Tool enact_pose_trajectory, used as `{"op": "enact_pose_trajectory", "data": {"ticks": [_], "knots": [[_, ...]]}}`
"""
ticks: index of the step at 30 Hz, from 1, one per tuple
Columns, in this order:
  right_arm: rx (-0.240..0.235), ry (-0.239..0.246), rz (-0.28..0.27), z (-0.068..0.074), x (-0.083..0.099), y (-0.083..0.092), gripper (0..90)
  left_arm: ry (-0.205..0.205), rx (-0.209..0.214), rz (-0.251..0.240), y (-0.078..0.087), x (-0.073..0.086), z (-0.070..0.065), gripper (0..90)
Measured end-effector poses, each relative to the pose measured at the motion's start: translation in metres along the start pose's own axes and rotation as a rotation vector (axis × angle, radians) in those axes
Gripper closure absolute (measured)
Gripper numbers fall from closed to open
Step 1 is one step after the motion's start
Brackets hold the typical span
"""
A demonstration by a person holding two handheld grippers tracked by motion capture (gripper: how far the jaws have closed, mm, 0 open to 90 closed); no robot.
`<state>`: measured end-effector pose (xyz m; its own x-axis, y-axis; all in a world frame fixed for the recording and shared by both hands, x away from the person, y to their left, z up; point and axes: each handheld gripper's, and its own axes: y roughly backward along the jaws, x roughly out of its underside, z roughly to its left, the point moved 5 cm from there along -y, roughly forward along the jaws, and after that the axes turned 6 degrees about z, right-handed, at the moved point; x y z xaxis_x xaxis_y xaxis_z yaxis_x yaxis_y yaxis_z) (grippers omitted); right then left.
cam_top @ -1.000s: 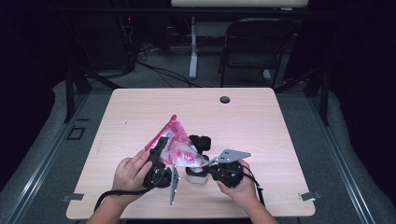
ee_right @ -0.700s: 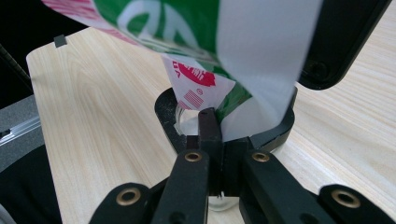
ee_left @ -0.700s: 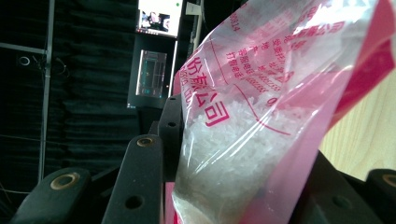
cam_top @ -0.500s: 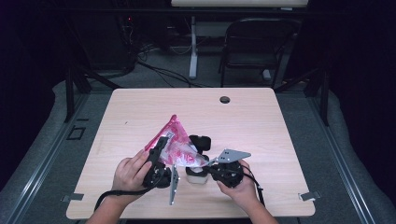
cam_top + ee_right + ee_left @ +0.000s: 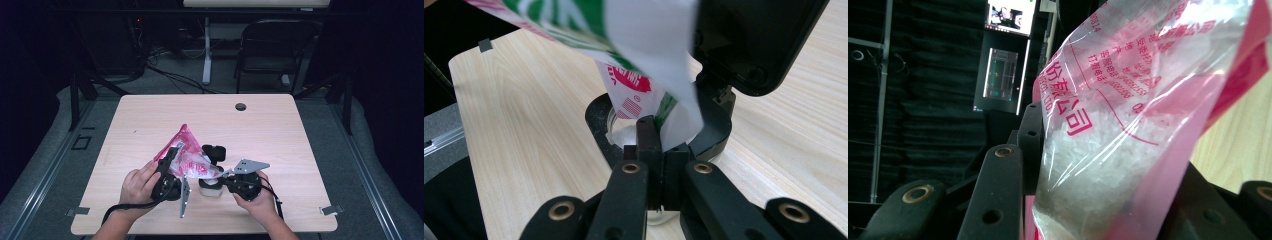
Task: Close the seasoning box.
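Nothing has shifted over the last second: on the bench [image 5: 310, 130] both hands, the bag and the jar lie just as they did a second ago. I read that as a pour being held steady rather than a step beginning or ending. The pink-printed plastic bag [image 5: 187, 155] hangs tilted over the near middle of the bench, its high corner pointing away from the person and its low corner dipping toward the small glass jar [image 5: 210, 189], which stands between the two hands. The left gripper [image 5: 175, 152] has its jaws grasping the bag partway open, the film bulging between them. The right gripper [image 5: 225, 175] has its jaws clenched tight on the near edge of the jar's black collar [image 5: 596, 120], pinning the jar to the bench. The jar's black flip lid [image 5: 214, 151] stands thrown back behind the mouth. In the right gripper view the bag's corner reaches down into the jar's mouth [image 5: 624, 132], touching or just inside the rim. White granules [image 5: 1098, 165] sit heaped low in the bag against the left jaws, so plenty seems left to pour. Whether any are falling now I cannot tell. With nothing moving, the bag probably needs more tilt or a shake to keep the flow going.
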<state>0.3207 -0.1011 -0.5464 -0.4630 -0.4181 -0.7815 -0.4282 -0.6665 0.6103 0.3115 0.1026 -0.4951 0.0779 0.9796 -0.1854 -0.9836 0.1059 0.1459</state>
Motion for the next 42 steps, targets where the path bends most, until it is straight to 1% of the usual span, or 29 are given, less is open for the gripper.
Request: {"op": "enact_pose_trajectory", "data": {"ticks": [4, 6, 7, 12, 13, 17, 23, 24, 25, 29, 31, 33, 42], "knots": [[0.004, 0.004, 0.004, 0.000, -0.001, 0.000, 90.0, 0.018, 0.018, 0.010, -0.002, 0.004, -0.002, 65.9], [0.005, 0.006, 0.005, 0.000, -0.001, 0.000, 90.0, 0.020, 0.023, 0.014, -0.002, 0.005, -0.003, 66.0], [0.006, 0.008, 0.005, 0.000, -0.001, 0.000, 90.0, 0.031, 0.032, 0.017, -0.002, 0.006, -0.004, 66.0], [0.004, 0.003, -0.006, 0.000, -0.003, 0.001, 90.0, 0.055, 0.053, 0.022, -0.004, 0.011, -0.007, 66.2], [0.005, 0.004, -0.005, 0.000, -0.003, 0.001, 90.0, 0.052, 0.055, 0.028, -0.004, 0.011, -0.006, 66.2], [0.003, 0.009, -0.003, 0.000, -0.003, 0.001, 90.0, 0.064, 0.059, 0.030, -0.004, 0.012, -0.007, 66.3], [0.003, 0.009, -0.006, 0.000, -0.004, 0.000, 90.0, 0.087, 0.087, 0.041, -0.005, 0.016, -0.011, 66.4], [0.002, 0.009, -0.006, 0.000, -0.004, 0.000, 90.0, 0.083, 0.081, 0.041, -0.006, 0.016, -0.010, 66.5], [0.001, 0.007, -0.009, 0.000, -0.005, 0.000, 90.0, 0.087, 0.088, 0.043, -0.006, 0.017, -0.011, 66.5], [0.003, 0.006, -0.011, 0.000, -0.005, 0.000, 90.0, 0.100, 0.094, 0.041, -0.007, 0.018, -0.012, 66.7], [0.003, 0.008, -0.011, 0.001, -0.006, 0.000, 90.0, 0.104, 0.102, 0.048, -0.007, 0.019, -0.013, 66.7], [0.002, 0.008, -0.012, 0.001, -0.006, 0.000, 90.0, 0.102, 0.100, 0.050, -0.007, 0.020, -0.013, 66.7], [-0.001, 0.017, -0.012, 0.001, -0.007, 0.000, 90.0, 0.136, 0.136, 0.057, -0.010, 0.025, -0.016, 67.0]]}}
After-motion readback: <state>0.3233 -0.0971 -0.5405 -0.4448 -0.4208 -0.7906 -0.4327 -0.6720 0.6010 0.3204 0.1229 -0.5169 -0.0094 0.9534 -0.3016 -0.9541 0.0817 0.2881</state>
